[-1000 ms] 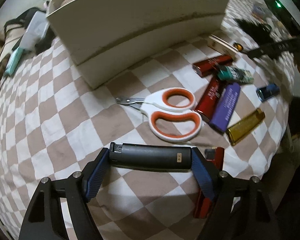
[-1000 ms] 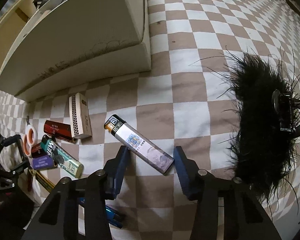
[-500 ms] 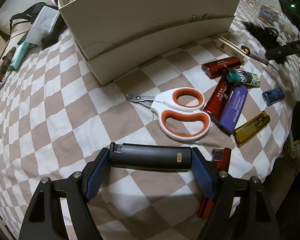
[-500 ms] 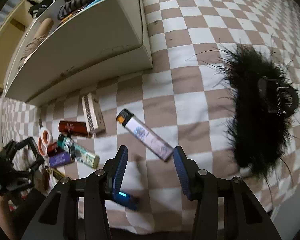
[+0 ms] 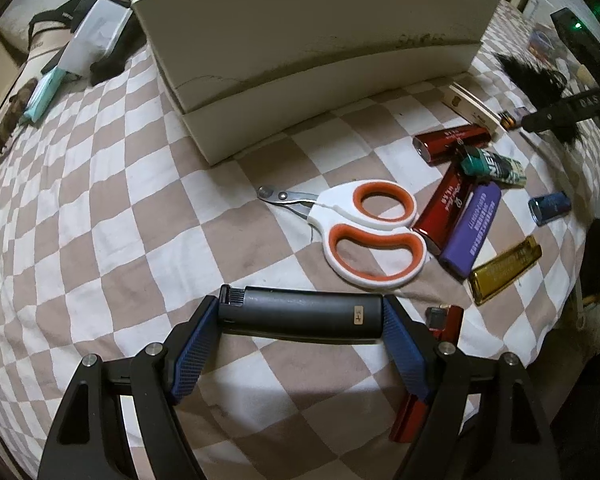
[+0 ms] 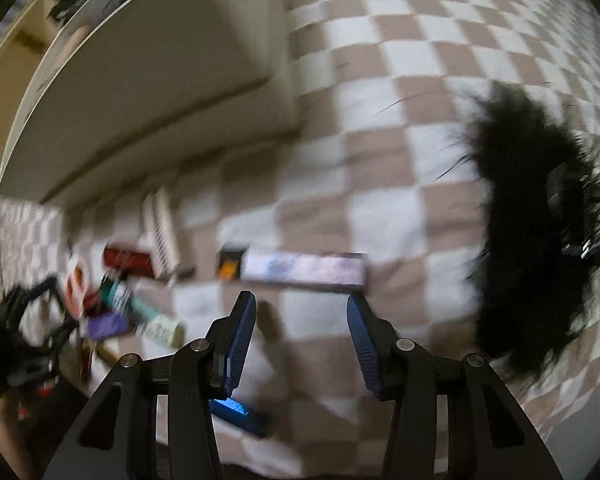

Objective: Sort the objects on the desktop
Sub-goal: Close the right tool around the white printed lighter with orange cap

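The black lighter point(image 5: 300, 311) is kept clamped lengthwise in the left gripper point(image 5: 300, 344). The right gripper point(image 6: 301, 334), apart and empty, has swung above the pale lighter point(image 6: 300, 270) at twelve o'clock; pickup seems next.

From the scissors point(image 5: 364, 236), the box point(image 5: 320, 52) lies at twelve o'clock, a cluster of lighters point(image 5: 472, 232) at three, and the lighter point(image 5: 300, 317) in the left tool point(image 5: 300, 344) at six; all seemingly over a bed point(image 5: 100, 220).

A home: checkered cloth point(image 5: 100, 208) strewn with lighters point(image 5: 471, 230), scissors point(image 5: 364, 236).
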